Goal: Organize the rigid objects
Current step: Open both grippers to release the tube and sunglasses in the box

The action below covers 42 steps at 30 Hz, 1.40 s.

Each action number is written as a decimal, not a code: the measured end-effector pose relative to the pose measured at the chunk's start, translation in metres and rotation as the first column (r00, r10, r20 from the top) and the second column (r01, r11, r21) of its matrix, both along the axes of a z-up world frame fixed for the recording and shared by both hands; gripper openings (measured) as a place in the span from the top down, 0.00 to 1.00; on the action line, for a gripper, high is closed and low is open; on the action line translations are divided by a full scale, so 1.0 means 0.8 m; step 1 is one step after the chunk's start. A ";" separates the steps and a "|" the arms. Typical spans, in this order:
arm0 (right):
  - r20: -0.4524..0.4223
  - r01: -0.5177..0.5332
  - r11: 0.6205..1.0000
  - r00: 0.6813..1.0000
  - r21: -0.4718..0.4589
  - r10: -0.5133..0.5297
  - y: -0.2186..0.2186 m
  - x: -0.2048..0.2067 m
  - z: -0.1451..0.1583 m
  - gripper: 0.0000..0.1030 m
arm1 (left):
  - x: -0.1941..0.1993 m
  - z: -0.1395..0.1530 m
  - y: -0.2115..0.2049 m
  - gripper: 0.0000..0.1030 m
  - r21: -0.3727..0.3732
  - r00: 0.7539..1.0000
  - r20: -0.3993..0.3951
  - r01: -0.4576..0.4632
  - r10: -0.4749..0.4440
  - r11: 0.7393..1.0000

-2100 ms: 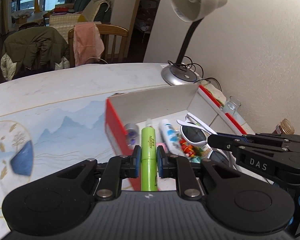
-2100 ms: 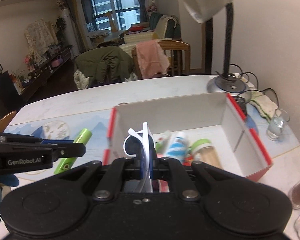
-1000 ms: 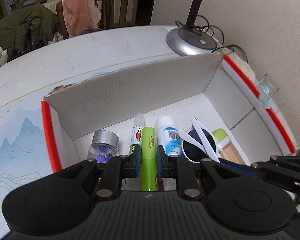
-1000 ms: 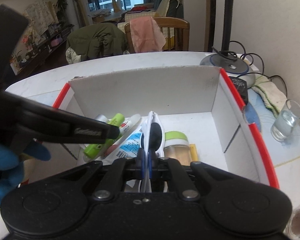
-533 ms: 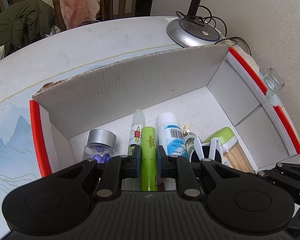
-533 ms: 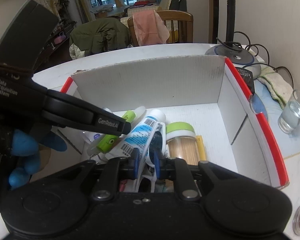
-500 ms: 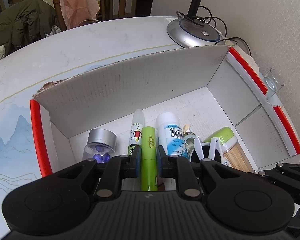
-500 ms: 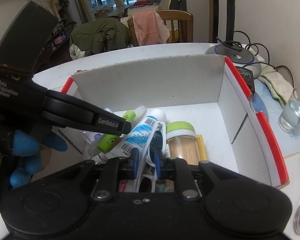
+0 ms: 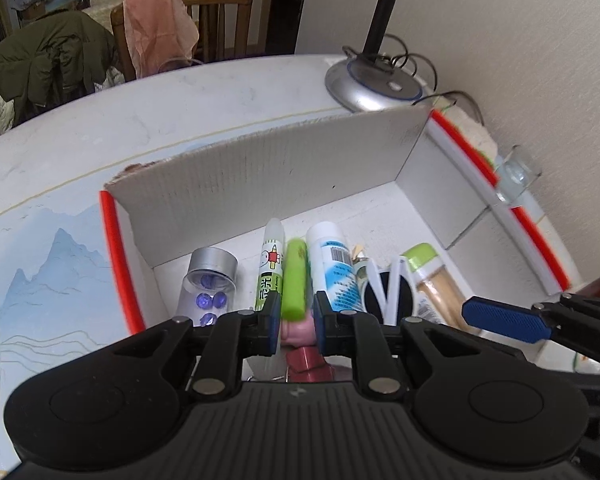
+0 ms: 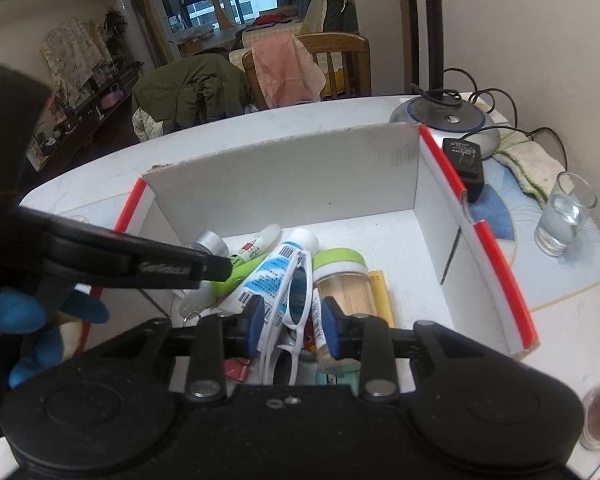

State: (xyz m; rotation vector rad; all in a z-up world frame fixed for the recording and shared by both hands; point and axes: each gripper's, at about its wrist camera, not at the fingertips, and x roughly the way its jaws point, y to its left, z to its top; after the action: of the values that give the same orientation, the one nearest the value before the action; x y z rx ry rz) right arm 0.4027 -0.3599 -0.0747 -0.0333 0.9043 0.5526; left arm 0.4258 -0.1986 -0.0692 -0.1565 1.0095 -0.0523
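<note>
Between the opening right hand-held gripper (image 10: 292, 326) jaws lie white sunglasses (image 10: 290, 308).

One box (image 9: 268, 184), one green marker (image 9: 295, 276), one sunglasses pair (image 10: 296, 292), two jars (image 9: 212, 280), two tubes (image 9: 332, 264).

On the white marble-patterned table (image 9: 100, 136) stands the red-rimmed white cardboard box (image 9: 268, 184). Inside lie, left to right, a silver-capped clear jar (image 9: 210, 284), a glue stick (image 9: 270, 264), a green marker (image 9: 295, 280), a white tube (image 9: 332, 260), white-framed sunglasses (image 9: 388, 292) and a green-lidded toothpick jar (image 9: 432, 276). Behind the box sits a lamp base (image 9: 374, 88).
</note>
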 end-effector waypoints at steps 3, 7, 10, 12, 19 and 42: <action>0.011 0.006 1.000 1.000 0.006 -0.006 -0.002 -0.007 0.008 0.66 | -0.015 0.014 0.002 0.84 -0.003 0.999 0.034 0.002 -0.002 1.000; 0.026 0.010 1.000 1.000 0.015 -0.010 -0.003 -0.017 0.019 0.62 | -0.036 0.033 0.004 0.84 -0.012 0.997 0.079 0.009 -0.008 1.000; 0.039 0.013 1.000 0.999 0.025 -0.014 -0.003 -0.026 0.027 0.58 | -0.052 0.047 0.005 0.84 -0.014 0.994 0.112 0.017 -0.015 1.000; 0.050 0.010 0.999 0.999 0.030 -0.012 -0.003 -0.032 0.034 0.57 | -0.064 0.055 0.006 0.84 -0.015 0.991 0.133 0.020 -0.018 1.000; 0.081 0.016 0.999 0.996 0.045 -0.020 0.001 -0.055 0.053 0.51 | -0.102 0.075 0.009 0.84 -0.034 0.982 0.185 0.045 -0.038 0.998; 0.135 0.095 0.990 0.985 0.106 -0.109 -0.004 -0.121 0.084 0.21 | -0.198 0.095 0.029 0.36 0.023 0.962 0.266 0.062 -0.066 0.998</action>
State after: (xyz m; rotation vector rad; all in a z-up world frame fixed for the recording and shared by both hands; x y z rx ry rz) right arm 0.3060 -0.3633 -0.0078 0.0630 0.7356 0.4928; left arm 0.2677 -0.1750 0.0064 -0.1004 0.7456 -0.1222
